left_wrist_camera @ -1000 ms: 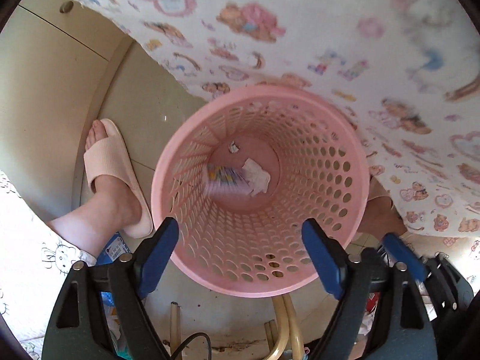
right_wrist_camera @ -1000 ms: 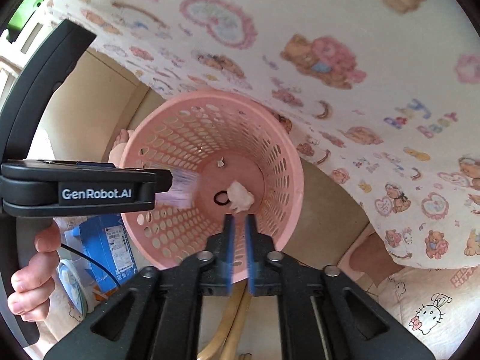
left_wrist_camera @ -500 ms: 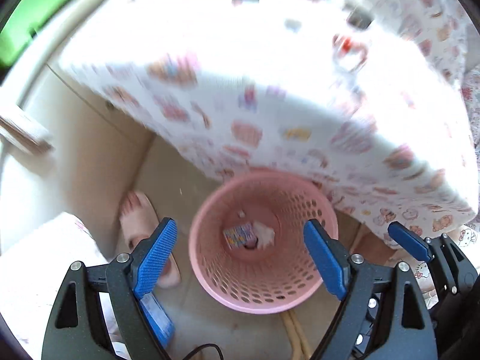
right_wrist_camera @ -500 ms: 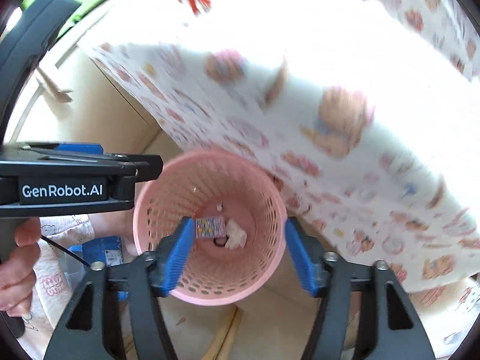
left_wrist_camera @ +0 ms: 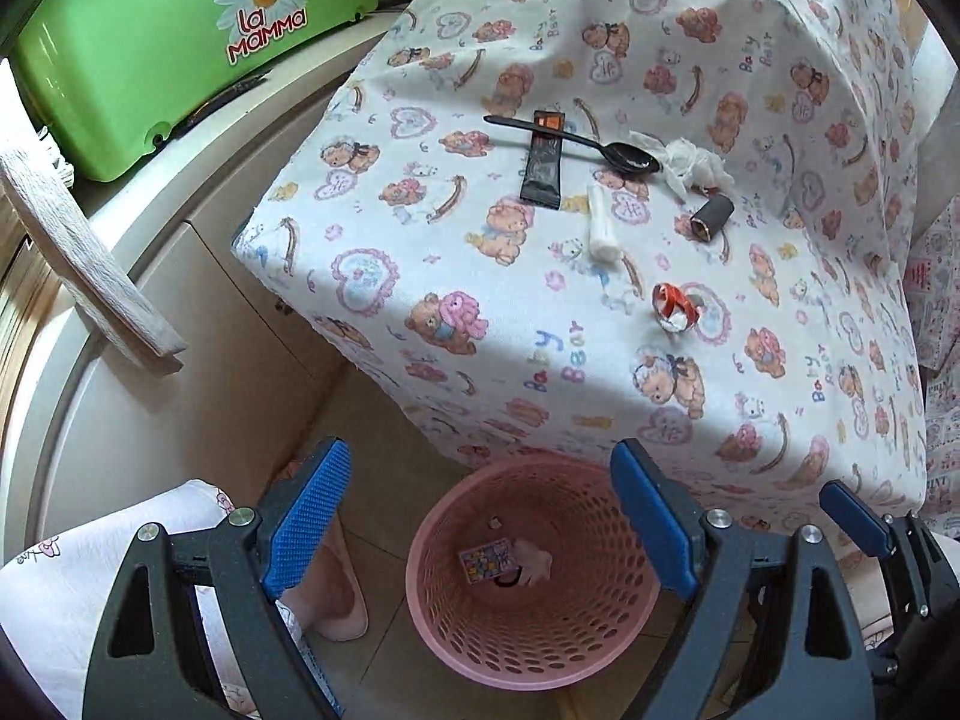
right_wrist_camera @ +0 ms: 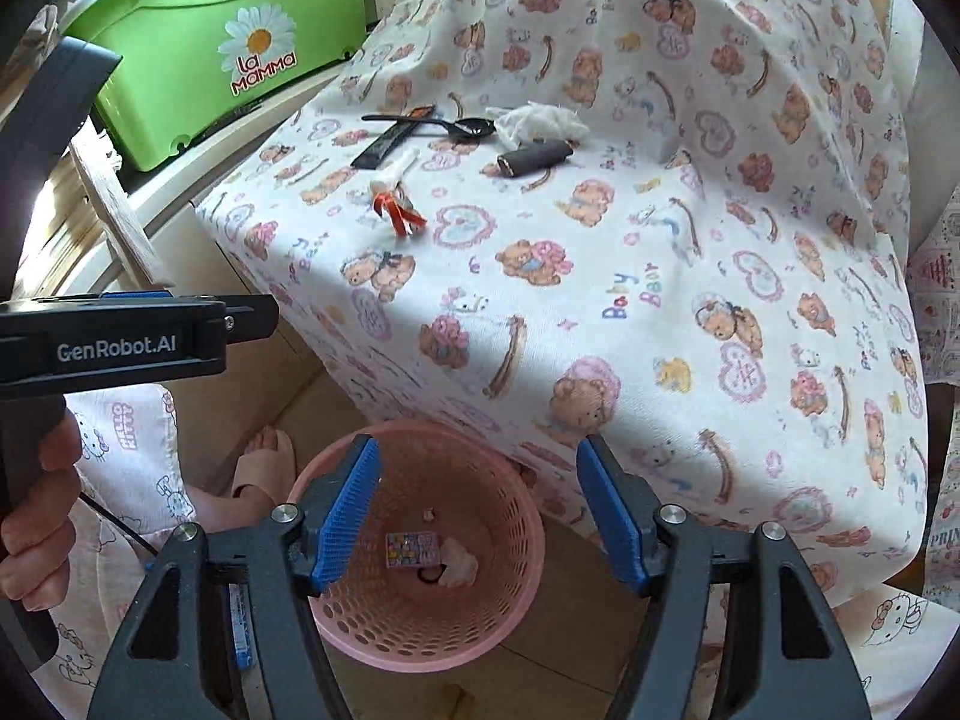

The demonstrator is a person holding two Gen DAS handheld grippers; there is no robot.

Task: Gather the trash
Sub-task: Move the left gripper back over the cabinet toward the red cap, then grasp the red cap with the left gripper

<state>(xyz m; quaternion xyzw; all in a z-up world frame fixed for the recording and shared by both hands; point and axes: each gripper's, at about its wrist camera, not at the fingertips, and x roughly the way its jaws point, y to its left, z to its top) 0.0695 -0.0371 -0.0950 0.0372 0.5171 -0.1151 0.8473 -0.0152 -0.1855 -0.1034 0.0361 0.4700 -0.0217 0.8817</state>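
Left wrist view: the left gripper has its jaws wide apart and empty, the pink basket below between them; a wrapper lies inside, and a black spoon rests beyond on the cloth-covered table.

Right wrist view: the right gripper has just been opening, with nothing between its jaws; only here a hand shows at left, gripping what seems the other gripper's handle.

"La Mamma" marks the green box; "GenRobot.AI" the left claw; "Baby" the tablecloth.

Two wrist views, steeply downward, sharing pink basket and table.
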